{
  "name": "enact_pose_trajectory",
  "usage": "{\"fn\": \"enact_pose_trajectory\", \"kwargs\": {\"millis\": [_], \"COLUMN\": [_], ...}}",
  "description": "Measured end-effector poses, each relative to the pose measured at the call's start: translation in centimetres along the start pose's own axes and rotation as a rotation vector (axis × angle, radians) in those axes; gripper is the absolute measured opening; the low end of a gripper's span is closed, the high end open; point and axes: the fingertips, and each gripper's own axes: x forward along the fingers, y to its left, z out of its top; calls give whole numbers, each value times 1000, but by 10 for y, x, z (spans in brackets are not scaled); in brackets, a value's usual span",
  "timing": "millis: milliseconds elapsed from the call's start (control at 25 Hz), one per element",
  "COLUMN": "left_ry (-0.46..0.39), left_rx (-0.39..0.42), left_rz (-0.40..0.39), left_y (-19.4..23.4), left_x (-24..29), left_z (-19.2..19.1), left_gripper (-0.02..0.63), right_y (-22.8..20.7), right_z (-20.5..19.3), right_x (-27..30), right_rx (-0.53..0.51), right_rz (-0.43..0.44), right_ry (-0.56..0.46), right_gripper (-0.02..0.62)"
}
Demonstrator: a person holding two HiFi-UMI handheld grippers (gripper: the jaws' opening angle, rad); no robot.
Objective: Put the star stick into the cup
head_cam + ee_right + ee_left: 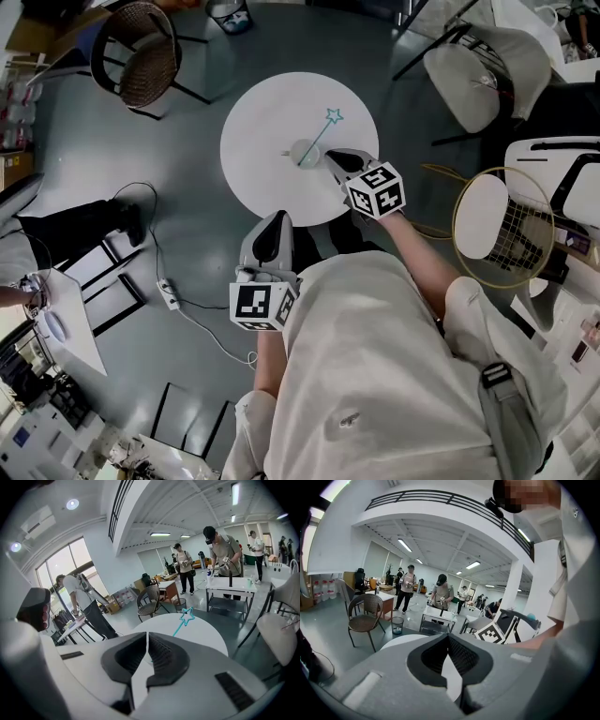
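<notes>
A teal star stick (323,131) leans out of a small pale cup (304,153) near the middle of the round white table (262,122); its star points to the far right. My right gripper (334,159) is just right of the cup with its jaws shut and nothing between them. In the right gripper view the star stick (186,617) rises beyond the right gripper (147,637), and the cup is hidden behind the jaws. My left gripper (275,221) hangs at the table's near edge, shut and empty. The left gripper (449,637) faces across the table (401,639).
A wicker chair (141,56) and a bin (230,14) stand beyond the table at the far left, and a white chair (487,70) at the far right. A racket (502,225) lies to the right. A power strip (169,293) with cable lies on the floor. Several people stand at desks in the room.
</notes>
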Motion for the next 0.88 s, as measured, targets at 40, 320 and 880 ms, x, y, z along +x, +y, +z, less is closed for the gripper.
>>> {"fn": "enact_pose_trajectory", "kwargs": {"millis": [40,320,880], "left_ry": [-5,-37,-83], "left_rx": [-2,-6,27], "left_rz": [4,6,-33], "left_y": [-1,-12,-40], "left_x": [0,5,22], "left_z": [0,5,19], "left_gripper": [11,11,11], "right_y": [1,15,50], "right_z": [2,17,52], "right_x": [-3,-26,-96], "right_rx": [-4,-58,-161], "right_rz": [5,45,140], "right_ry": [-4,-28,-105], "right_gripper": [21,9,9]}}
